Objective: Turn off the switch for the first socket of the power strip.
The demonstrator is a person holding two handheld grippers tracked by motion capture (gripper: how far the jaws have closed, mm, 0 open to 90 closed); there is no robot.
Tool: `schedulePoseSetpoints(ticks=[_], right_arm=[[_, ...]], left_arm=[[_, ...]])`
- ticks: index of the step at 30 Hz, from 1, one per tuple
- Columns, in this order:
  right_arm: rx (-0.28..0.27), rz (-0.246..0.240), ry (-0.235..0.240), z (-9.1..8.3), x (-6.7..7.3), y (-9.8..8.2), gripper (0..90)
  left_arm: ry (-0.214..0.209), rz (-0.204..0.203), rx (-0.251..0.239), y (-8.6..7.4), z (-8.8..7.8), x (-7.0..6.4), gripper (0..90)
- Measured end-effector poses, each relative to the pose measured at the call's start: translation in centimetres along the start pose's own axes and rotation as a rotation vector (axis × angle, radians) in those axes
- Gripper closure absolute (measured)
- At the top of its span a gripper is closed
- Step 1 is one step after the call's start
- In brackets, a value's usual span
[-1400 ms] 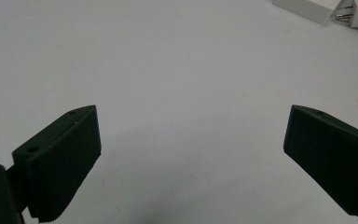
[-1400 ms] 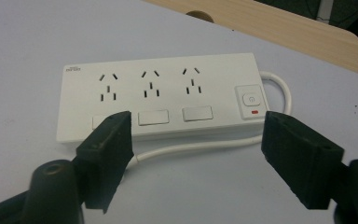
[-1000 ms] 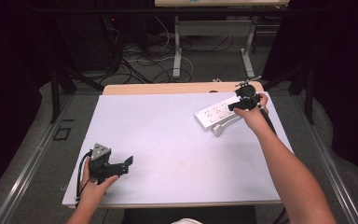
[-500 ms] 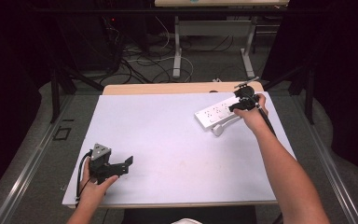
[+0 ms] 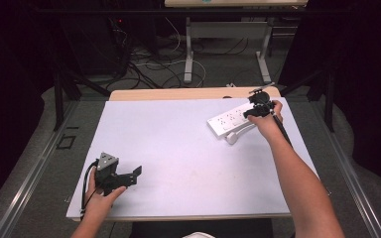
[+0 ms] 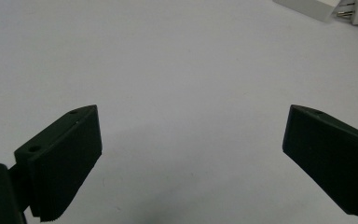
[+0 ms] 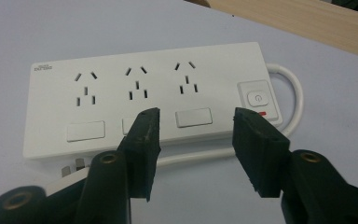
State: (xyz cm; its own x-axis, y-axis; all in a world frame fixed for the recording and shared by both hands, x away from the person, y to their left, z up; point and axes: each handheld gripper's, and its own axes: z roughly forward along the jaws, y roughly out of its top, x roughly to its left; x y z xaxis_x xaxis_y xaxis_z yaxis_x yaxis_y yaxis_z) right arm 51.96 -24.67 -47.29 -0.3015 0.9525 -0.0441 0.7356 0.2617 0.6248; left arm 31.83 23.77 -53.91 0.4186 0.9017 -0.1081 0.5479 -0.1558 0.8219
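Down at the near left corner of the white table top (image 5: 178,148), the left gripper (image 5: 129,177) rests low in the person's left hand (image 5: 101,196), its jaws spread wide with bare surface between them and nothing held; it looks parked there, out of the way, with its jaws turned toward the far right. Across the table, well apart from it, the white power strip (image 5: 230,119) lies flat near the far right edge, sockets up. Its long axis runs on a diagonal in the high view, from nearer left to farther right, with the switch end (image 7: 257,98) at the far right, where the white cord (image 7: 289,88) loops out and comes back along the near side to the plug (image 5: 231,138). The right gripper (image 7: 193,135) hangs just above that near edge, jaws partly open and empty, straddling the stretch beside the switch, probably lined up to grip or steady the strip.
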Motion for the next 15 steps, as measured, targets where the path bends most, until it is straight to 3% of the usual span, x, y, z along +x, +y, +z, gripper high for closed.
schedulePoseSetpoints(ticks=[8,15], right_arm=[[-0.007,0.006,0.005,0.5,0.1,0.1,64.7],[0.02,0.016,0.007,1.4,0.0,0.0,72.7]], left_arm=[[-0.001,0.0,0.004,0.0,0.0,0.0,4.6],[0.0,0.001,0.007,0.0,0.0,0.0,4.8]])
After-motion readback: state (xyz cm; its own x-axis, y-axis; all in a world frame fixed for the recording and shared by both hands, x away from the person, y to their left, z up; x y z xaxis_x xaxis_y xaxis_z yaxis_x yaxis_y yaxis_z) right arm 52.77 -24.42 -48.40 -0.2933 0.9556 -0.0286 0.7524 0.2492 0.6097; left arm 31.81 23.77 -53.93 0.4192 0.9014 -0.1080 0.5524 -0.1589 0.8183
